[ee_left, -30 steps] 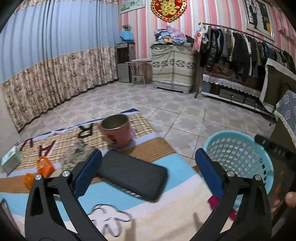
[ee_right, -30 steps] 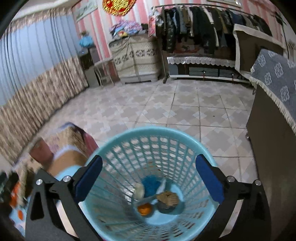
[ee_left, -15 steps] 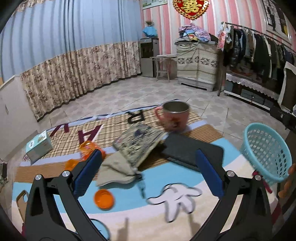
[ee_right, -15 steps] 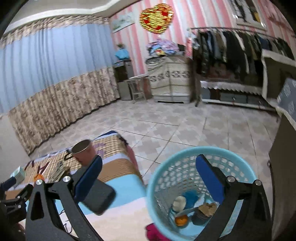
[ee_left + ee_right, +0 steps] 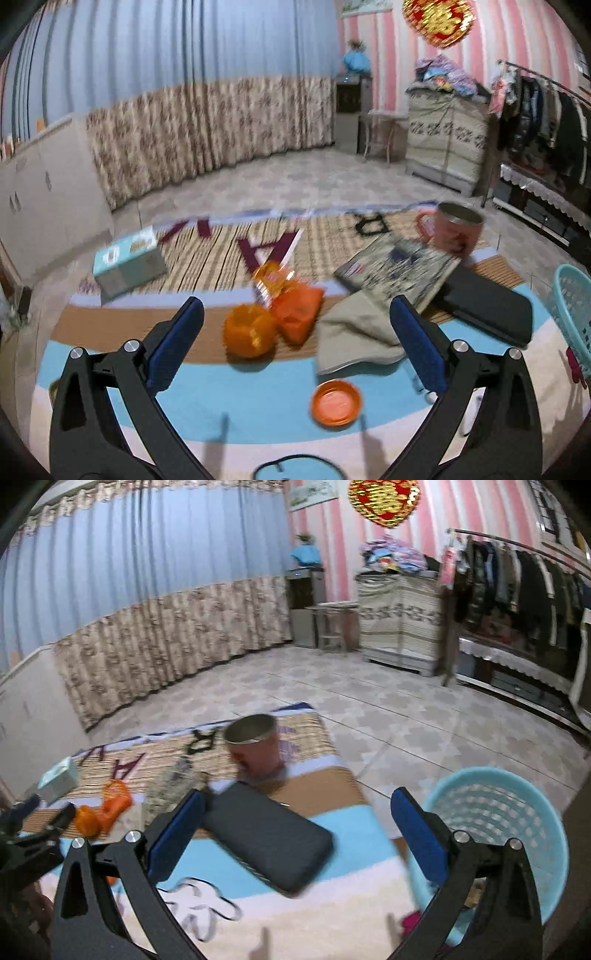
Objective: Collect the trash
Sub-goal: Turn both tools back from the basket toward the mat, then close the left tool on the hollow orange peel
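Clearly in view on the mat (image 5: pixel 110 325): trash, namely an orange peel cup (image 5: pixel 249 334), an orange wrapper (image 5: pixel 299 308) touching it, a snack packet (image 5: pixel 271 277) just behind, and an orange lid (image 5: pixel 335 403) lying flat, nearer the camera. Peel cup sitting open side up, round, no long axis; packet lying with its long axis running away from the camera. Left gripper (image 5: pixel 295 343), fingers spread wide and empty, aimed at the peel cup, probably lining up a pick. Beside the trash, a grey cloth (image 5: pixel 354 339), a magazine (image 5: pixel 399 269), a dark flat case (image 5: pixel 484 306), a pink mug (image 5: pixel 456 229) and a small box (image 5: pixel 127 264). Right gripper (image 5: pixel 295 834), also wide and empty, above the case. Blue basket (image 5: pixel 495 827) standing just off the mat's right edge, likely placed close for short drops.
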Available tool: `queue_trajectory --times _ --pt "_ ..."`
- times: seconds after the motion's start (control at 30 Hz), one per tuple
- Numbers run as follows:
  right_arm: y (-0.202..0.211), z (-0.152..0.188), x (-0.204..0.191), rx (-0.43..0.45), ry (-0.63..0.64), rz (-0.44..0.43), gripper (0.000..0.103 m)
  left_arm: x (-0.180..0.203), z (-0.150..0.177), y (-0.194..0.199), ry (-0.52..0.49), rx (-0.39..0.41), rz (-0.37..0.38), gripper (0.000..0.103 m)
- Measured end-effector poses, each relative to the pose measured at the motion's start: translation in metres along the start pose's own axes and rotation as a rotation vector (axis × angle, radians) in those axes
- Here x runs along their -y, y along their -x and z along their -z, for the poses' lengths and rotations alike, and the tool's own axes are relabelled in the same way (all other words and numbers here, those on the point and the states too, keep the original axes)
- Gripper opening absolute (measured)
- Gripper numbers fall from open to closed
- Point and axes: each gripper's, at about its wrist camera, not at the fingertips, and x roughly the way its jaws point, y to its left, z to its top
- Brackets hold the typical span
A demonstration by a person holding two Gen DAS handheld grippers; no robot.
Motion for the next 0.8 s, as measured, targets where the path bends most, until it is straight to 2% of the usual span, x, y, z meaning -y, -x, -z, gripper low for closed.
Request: queue_trajectory --times 0.13,0.33,0.47,0.57,0.73,0.8 --pt "-0.007 -0.01 -0.028 0.015 0.038 -0.027 0.099 -0.027 0.001 -0.017 0.023 -0.02 -0.079 0.098" --pt "-0.026 -0.019 -0.069 0.017 0.107 -0.032 0.099 -0.067 0.005 -0.035 0.121 -0.066 -0.07 0.098" --pt "-0.045 -0.01 -0.075 -0.006 0.097 0.013 0.099 -0.068 0.01 -0.047 0.088 -0.082 -0.094 0.098" --pt "-0.059 -0.002 -0.074 -0.055 0.098 -0.028 0.099 -0.065 0.013 -0.055 0.085 -0.103 -0.099 0.098" --pt "-0.07 0.005 -0.069 -0.042 0.092 -0.102 0.099 -0.055 0.012 -0.064 0.059 -0.124 -0.091 0.097" --pt "-0.075 0.005 -0.07 -0.066 0.113 -0.112 0.099 -0.05 0.011 -0.066 0.043 -0.132 -0.088 0.097"
